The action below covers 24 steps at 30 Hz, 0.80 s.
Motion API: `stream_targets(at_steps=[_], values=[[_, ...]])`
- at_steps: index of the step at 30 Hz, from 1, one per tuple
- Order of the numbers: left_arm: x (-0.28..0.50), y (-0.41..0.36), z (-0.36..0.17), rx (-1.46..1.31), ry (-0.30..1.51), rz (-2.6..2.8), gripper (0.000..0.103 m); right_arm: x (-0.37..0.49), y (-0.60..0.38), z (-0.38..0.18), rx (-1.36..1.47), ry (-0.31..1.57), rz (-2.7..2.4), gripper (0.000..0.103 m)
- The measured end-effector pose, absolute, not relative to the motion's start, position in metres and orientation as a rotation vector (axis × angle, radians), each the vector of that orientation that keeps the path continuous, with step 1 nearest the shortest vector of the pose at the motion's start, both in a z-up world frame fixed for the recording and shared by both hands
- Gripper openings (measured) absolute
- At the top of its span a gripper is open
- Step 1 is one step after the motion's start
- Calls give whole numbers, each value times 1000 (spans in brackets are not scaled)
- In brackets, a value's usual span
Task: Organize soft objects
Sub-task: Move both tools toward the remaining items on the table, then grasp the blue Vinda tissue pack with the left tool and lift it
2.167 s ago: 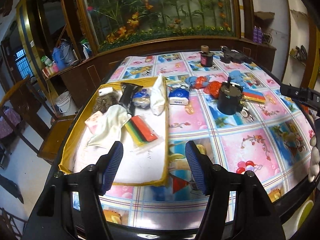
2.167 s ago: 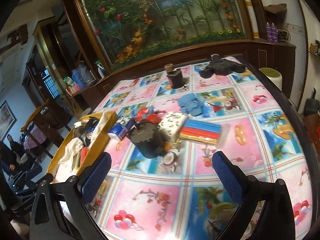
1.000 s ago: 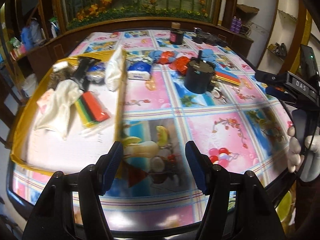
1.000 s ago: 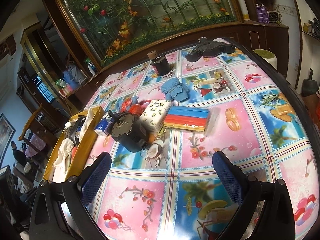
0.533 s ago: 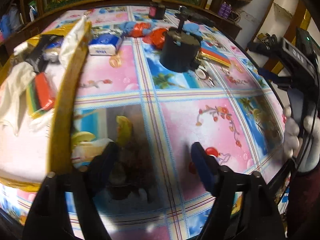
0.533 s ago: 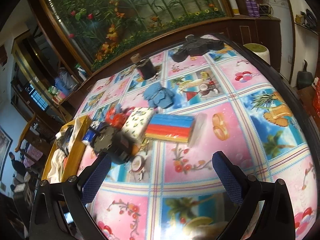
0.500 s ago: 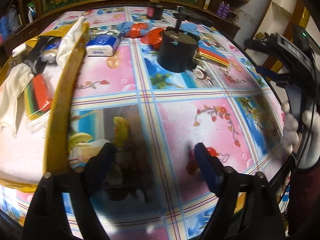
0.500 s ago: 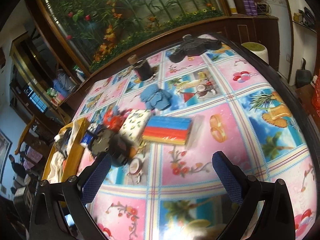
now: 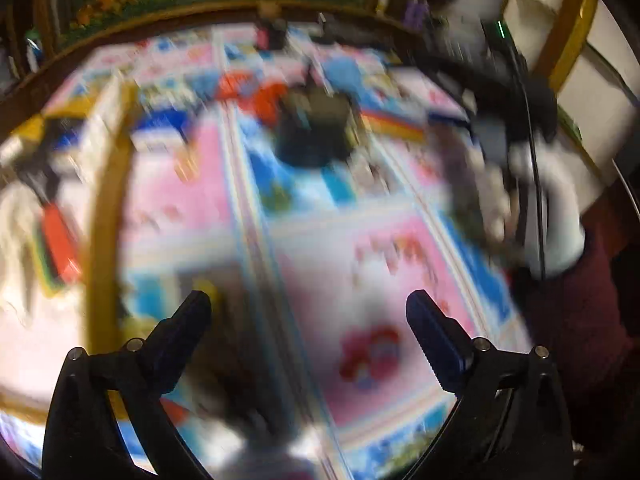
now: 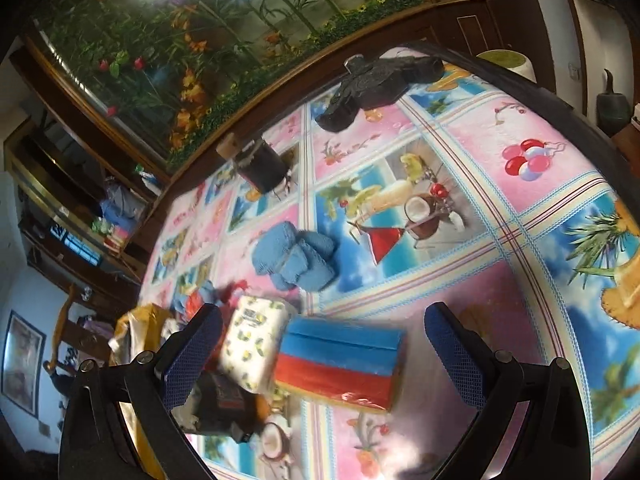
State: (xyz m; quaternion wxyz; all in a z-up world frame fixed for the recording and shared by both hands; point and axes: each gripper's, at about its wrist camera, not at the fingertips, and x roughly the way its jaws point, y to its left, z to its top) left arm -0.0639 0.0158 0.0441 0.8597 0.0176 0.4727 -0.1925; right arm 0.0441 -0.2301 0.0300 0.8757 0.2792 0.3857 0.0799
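Striped sponge pack (image 10: 340,364) lying on the desk (image 10: 520,184), framed by the right tool (image 10: 320,344).
Both tools stand apart and empty; a white tissue pack (image 10: 252,344) touches the sponge pack, blue cloth (image 10: 296,260) lies beyond. The left tool (image 9: 308,336) view is blurred.

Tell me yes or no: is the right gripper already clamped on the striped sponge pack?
No: the right gripper is open, its fingers wide apart either side of the striped sponge pack, which lies on the table.
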Motion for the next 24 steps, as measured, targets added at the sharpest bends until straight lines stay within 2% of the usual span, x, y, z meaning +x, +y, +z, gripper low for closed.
stream_targets(at_steps=[4, 5, 6, 8, 9, 24], values=[[-5, 35, 78, 54, 910, -308, 98, 44, -239, 22, 610, 805, 148, 102], [9, 40, 80, 54, 910, -296, 95, 42, -240, 24, 621, 800, 148, 102], [28, 44, 81, 53, 917, -290, 90, 40, -241, 24, 624, 792, 146, 102], [63, 50, 79, 61, 956, -294, 63, 39, -243, 25, 630, 784, 146, 102], [74, 52, 75, 61, 973, -291, 59, 38, -243, 25, 634, 783, 147, 102], [156, 35, 25, 187, 1114, -224, 58, 41, -237, 23, 641, 801, 167, 102]])
